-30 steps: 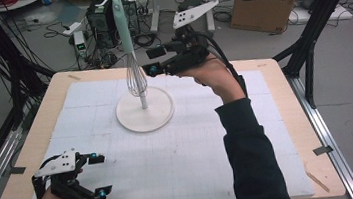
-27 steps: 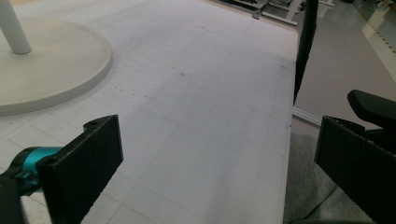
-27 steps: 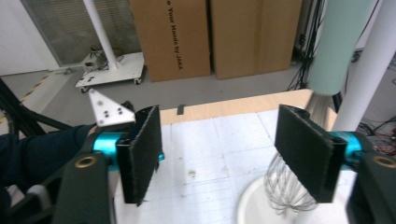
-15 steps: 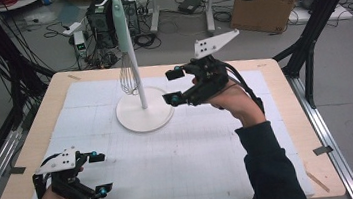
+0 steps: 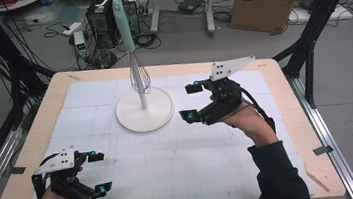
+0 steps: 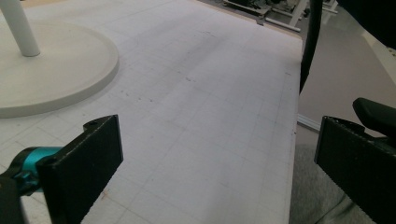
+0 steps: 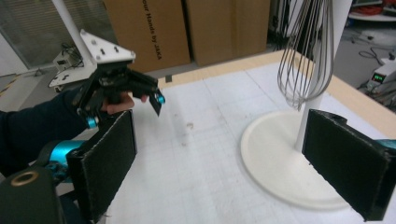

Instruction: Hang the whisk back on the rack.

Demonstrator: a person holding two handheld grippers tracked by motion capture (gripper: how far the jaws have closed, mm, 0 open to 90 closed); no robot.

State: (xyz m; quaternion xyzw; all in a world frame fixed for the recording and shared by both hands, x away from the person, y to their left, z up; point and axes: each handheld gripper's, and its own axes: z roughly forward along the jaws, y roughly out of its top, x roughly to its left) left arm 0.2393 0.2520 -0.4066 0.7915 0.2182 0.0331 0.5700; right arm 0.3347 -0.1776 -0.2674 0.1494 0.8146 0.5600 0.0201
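As it hangs from the stand (image 5: 144,110) at the mat's (image 5: 197,162) twelve o'clock, the whisk (image 5: 137,69) looks light, its wire loops springy; the stiff mint handle seems the sounder place to grip. The right gripper (image 5: 191,101), at the stand's three o'clock, has just been opening, with nothing between the jaws; the left gripper (image 5: 99,172) rests open at seven o'clock.

From the left gripper (image 6: 212,154), the jaws stand apart, the stand (image 6: 51,74) at ten o'clock.

From the right gripper (image 7: 233,163), the whisk (image 7: 306,51) dangles at one o'clock, its slick wires untouched.
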